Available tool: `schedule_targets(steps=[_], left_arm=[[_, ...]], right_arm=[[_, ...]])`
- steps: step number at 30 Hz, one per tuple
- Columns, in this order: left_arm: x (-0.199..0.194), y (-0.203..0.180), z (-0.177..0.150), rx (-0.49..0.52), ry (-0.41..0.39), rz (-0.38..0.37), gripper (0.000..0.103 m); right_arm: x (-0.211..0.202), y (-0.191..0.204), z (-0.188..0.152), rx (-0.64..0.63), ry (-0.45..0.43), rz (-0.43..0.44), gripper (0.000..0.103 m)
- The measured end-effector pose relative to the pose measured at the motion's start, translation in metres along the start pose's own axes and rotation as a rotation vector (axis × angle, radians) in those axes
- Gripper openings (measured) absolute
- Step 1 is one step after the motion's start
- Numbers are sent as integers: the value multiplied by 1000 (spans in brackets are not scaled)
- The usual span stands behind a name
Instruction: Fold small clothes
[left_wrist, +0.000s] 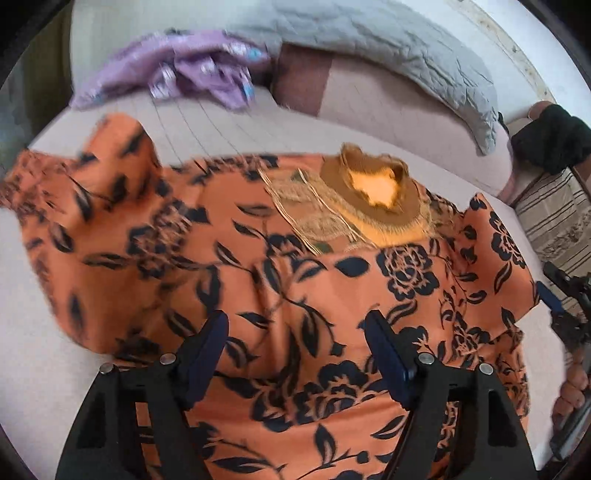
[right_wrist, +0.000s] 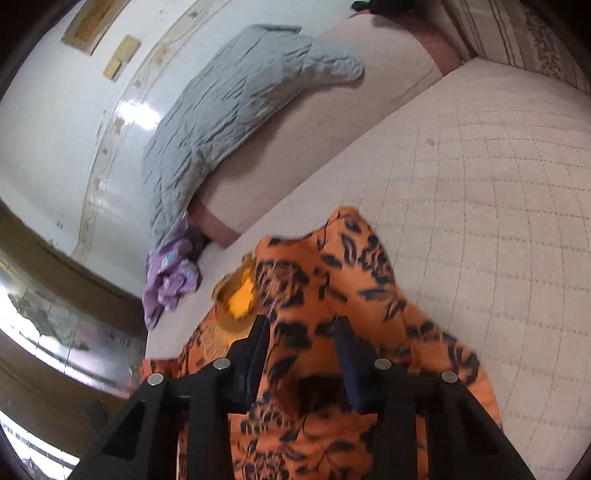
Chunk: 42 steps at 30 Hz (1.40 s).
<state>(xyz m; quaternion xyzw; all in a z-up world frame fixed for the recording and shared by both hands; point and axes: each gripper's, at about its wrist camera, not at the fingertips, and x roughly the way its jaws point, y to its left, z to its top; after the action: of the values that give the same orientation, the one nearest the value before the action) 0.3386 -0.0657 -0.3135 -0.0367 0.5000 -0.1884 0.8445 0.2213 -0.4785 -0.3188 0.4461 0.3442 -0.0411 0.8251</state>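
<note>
An orange garment with a black flower print lies spread on the pale quilted sofa seat, its brown collar toward the back. My left gripper is open and hovers over the garment's middle, holding nothing. In the right wrist view the same garment lies under my right gripper, which is open above the cloth near the collar. The right gripper also shows at the right edge of the left wrist view.
A crumpled purple garment lies at the back of the seat, also seen in the right wrist view. A grey quilted blanket drapes over the sofa back. A black item sits at the right, by a striped cushion.
</note>
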Motion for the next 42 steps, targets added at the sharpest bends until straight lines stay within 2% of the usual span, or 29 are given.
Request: schedule_targets(steps=[3,5,7,9,11,14,18,19,22,24,26,29,32,34,35,36,37,38,39,42], left_arm=[[13,-1,-2,-1,33,-54,75],[22,-2,-4,-10,60,-67,44],[23,-4,-5,4,38,-47,28],[25,-3,-2,5,35,-68,11],[21,0,0,-5,22,-87,5],[4,0,4,18,-34,-70,5],[-20,5,12,41,-106,-42,5],[-24,6,13,45,-116,-28,5],[-33,12,18,80,-171,96,5],[-38,20,20,66,-183,118,5],[-36,29,21,63,-164,147,5],[-24,39,21,68,-136,297,5],[-22,43,22,47,-125,294,8],[-30,48,24,28,-144,299,8],[-37,52,25,9,-156,270,15],[-42,58,28,-10,-166,237,30],[-51,65,31,-39,-185,199,42],[-62,76,32,-77,-215,176,64],[-74,89,33,-122,-259,187,76],[-97,136,35,-263,-352,287,79]], right_arm=[[16,-12,1,60,44,9,39],[29,-19,-4,83,83,-1,39],[37,-23,-8,86,111,-7,39],[43,-24,-12,89,130,-20,39],[47,-26,-14,100,144,-23,39],[48,-26,-16,99,148,-34,39],[39,-23,-13,79,103,-49,39],[34,-22,-12,71,86,-55,39],[24,-15,-8,25,25,-85,39],[18,-10,-8,0,-5,-89,41],[17,-5,-8,-23,-13,-86,41],[27,-1,-11,-50,26,-107,41],[38,-4,-15,-53,73,-134,41],[49,-9,-18,-50,132,-171,42],[51,-11,-19,-44,147,-177,42],[53,-13,-20,-36,159,-177,43],[52,-13,-19,-35,161,-176,45],[51,-12,-19,-37,159,-174,50],[48,-10,-19,-41,153,-163,53],[41,-3,-20,-63,125,-150,57]])
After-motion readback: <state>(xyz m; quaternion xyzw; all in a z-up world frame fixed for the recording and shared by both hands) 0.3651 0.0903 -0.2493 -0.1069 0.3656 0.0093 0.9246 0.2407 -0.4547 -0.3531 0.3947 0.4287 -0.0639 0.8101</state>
